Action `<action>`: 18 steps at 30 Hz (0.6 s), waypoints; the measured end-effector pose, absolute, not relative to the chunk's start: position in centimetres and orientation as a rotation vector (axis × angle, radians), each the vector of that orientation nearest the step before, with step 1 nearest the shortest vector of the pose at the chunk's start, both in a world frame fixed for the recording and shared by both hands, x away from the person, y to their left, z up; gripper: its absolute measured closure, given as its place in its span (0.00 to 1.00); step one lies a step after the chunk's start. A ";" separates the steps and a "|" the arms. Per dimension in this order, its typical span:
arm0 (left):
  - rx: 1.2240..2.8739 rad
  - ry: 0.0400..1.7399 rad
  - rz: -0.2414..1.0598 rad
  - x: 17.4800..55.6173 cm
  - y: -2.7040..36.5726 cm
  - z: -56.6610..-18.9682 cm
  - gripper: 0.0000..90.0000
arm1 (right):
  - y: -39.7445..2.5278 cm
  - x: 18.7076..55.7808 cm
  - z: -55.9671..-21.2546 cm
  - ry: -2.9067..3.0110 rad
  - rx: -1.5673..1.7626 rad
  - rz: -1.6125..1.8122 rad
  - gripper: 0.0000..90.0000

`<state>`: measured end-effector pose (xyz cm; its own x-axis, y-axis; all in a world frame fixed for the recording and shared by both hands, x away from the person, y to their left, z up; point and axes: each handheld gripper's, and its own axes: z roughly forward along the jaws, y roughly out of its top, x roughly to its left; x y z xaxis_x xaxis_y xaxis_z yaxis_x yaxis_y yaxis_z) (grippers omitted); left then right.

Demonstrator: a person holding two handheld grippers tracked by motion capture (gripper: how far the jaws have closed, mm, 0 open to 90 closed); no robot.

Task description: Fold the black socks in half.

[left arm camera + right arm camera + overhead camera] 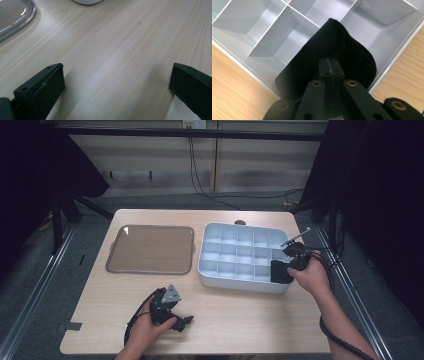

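My right claw [292, 262] is at the near right corner of the white divided box [220, 270], and it is clenched on a piece of black cloth [280, 271]. In the right gripper view my two jaws are pressed together with the cloth [342, 50] pinched between them; the fabric looks soft and fuzzy, folded over at its top edge. It hangs over the corner compartment of the box [272, 40], its lower edge draped across the near wall. I cannot tell whether the cloth touches the bottom of that compartment. In the high view my right hand [312, 275] sits just outside the box's right wall, and a thin grey rod on the claw sticks up and away over the rim.

My left claw [175, 312] is released. In the left gripper view its two black jaws stand wide apart, with the bare wooden table [112, 55] between them and nothing held. My left hand [150, 330] rests low near the front edge of the table [240, 320], well apart from the box.

A flat tray [150, 249] with a brownish surface and a pale rim lies on the left half of the table, just beside the box. Its clear curved edge [17, 20] shows at the upper left of the left gripper view.
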<state>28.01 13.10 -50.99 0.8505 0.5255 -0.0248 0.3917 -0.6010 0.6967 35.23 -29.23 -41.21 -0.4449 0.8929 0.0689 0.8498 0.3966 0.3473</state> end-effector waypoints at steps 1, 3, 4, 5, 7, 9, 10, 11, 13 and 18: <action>2.289 0.662 0.236 28.0 13.1 -51.0 0.00 | -29.2 35.2 -41.2 2.517 1.578 0.506 1.00; 2.289 0.663 0.236 28.0 13.1 -51.0 0.00 | -29.2 35.2 -41.3 2.518 1.582 0.503 1.00; 2.287 0.664 0.235 28.0 13.1 -51.0 0.00 | -29.2 35.2 -41.3 2.519 1.577 0.504 1.00; 2.289 0.662 0.236 28.0 13.1 -51.0 0.00 | -29.3 35.2 -41.4 2.518 1.576 0.506 1.00; 2.289 0.663 0.236 28.0 13.1 -51.0 0.00 | -29.2 35.2 -41.4 2.507 1.594 0.504 1.00; 2.289 0.663 0.236 28.0 13.1 -51.0 0.00 | -29.2 35.2 -41.5 2.513 1.590 0.494 1.00; 2.289 0.662 0.236 28.0 13.1 -51.0 0.00 | -29.2 35.2 -41.5 2.516 1.584 0.492 1.00; 2.289 0.663 0.236 28.0 13.1 -51.0 0.00 | -29.2 35.2 -41.5 2.516 1.583 0.493 1.00; 2.289 0.663 0.236 28.0 13.1 -51.0 0.00 | -29.2 35.1 -41.5 2.510 1.598 0.495 1.00; 2.289 0.663 0.236 28.0 13.1 -51.0 0.00 | -29.3 35.1 -41.7 2.510 1.599 0.496 1.00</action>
